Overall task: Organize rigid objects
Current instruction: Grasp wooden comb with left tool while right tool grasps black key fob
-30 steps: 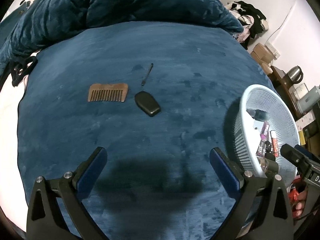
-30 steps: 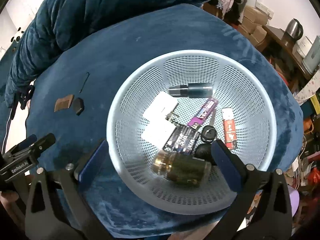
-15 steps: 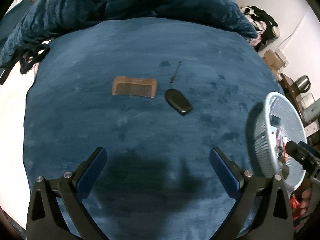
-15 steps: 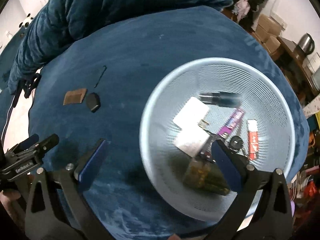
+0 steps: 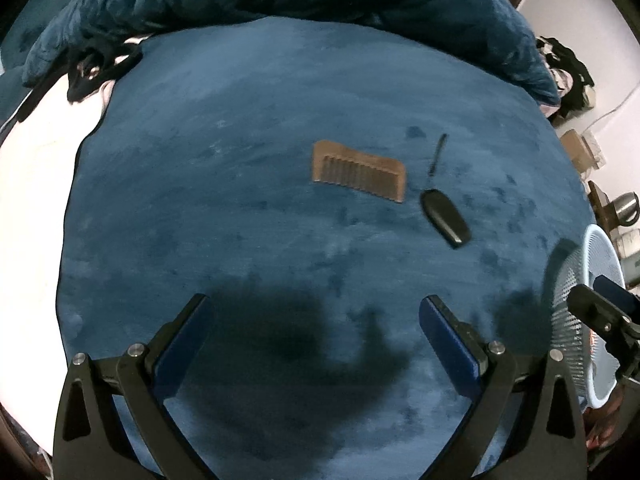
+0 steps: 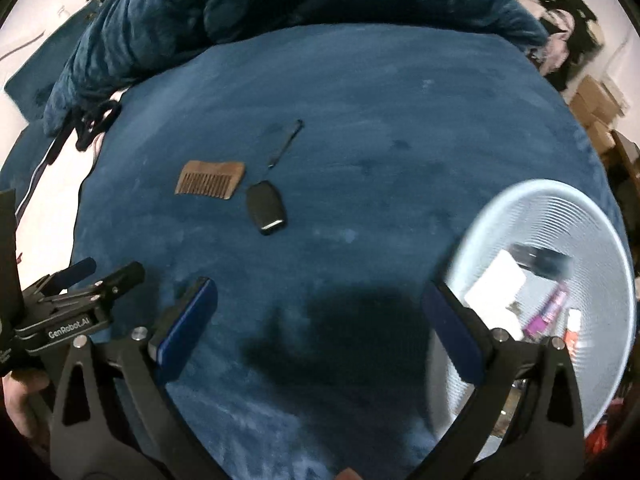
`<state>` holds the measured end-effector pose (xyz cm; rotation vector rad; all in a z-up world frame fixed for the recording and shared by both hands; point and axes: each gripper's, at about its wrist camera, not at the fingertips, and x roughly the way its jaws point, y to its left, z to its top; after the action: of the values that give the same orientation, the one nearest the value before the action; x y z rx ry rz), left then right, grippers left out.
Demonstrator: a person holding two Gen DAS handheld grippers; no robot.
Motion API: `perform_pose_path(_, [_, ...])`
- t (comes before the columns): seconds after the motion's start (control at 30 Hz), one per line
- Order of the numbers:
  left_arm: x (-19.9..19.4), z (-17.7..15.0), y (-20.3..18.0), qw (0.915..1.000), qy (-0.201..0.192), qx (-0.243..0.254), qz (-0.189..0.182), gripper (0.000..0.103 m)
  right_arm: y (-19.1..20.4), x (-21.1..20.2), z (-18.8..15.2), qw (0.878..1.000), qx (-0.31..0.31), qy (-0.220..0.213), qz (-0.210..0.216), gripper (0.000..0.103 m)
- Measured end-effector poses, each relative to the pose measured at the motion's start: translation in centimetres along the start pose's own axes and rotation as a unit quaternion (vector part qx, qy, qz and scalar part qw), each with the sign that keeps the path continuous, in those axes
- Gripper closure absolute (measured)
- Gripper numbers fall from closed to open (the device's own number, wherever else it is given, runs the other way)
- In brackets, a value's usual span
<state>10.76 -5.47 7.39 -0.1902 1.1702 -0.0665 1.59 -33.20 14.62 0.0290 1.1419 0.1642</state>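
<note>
Up front in the left wrist view, the left gripper hangs above the blue plush blanket with its fingers spread wide and nothing between them. Farther out lie a wooden comb, a black key fob just beside its right end, and a thin black pin beyond the fob. Nothing blocks the way to them; only the gripper's shadow darkens the cloth. The pale blue basket sits at the right edge, partly behind the other tool. Compared with a second ago, the comb and fob have slid rightward in the frame and the basket has nearly left it.

From the right wrist view, the right gripper is likewise wide apart and empty. The comb, fob and pin lie ahead to the left. The basket, blurred, holds small items at lower right; earlier it filled the middle of this view.
</note>
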Motion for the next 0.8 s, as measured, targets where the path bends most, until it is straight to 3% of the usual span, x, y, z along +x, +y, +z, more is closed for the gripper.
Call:
perform_pose_path(0.37, [2.6, 1.5, 3.0, 0.9998, 0.018, -0.013, 0.002, 0.0, 2.8, 4.6, 2.5, 0.999, -0.015, 0.018, 0.039, 0.002])
perform_pose_path(0.43, [2.8, 1.6, 3.4, 0.9998, 0.017, -0.014, 0.002, 0.0, 3.1, 5.5, 3.3, 0.999, -0.02, 0.016, 0.04, 0.007])
perform_pose_path(0.57, [3.1, 1.9, 4.7, 0.9996, 0.02, -0.02, 0.005, 0.0, 3.7, 8.9, 4.9, 0.998, -0.034, 0.04, 0.034, 0.031])
perform_pose_path(0.67, [3.3, 2.3, 5.4, 0.9995, 0.021, -0.023, 0.008, 0.0, 4.1, 10.9, 5.4, 0.997, -0.042, 0.058, 0.03, 0.033])
perform_pose_path(0.8, [3.7, 3.0, 5.8, 0.9993, 0.019, -0.032, 0.001, 0.0, 4.1, 12.7, 5.7, 0.996, -0.04, 0.076, 0.024, 0.05])
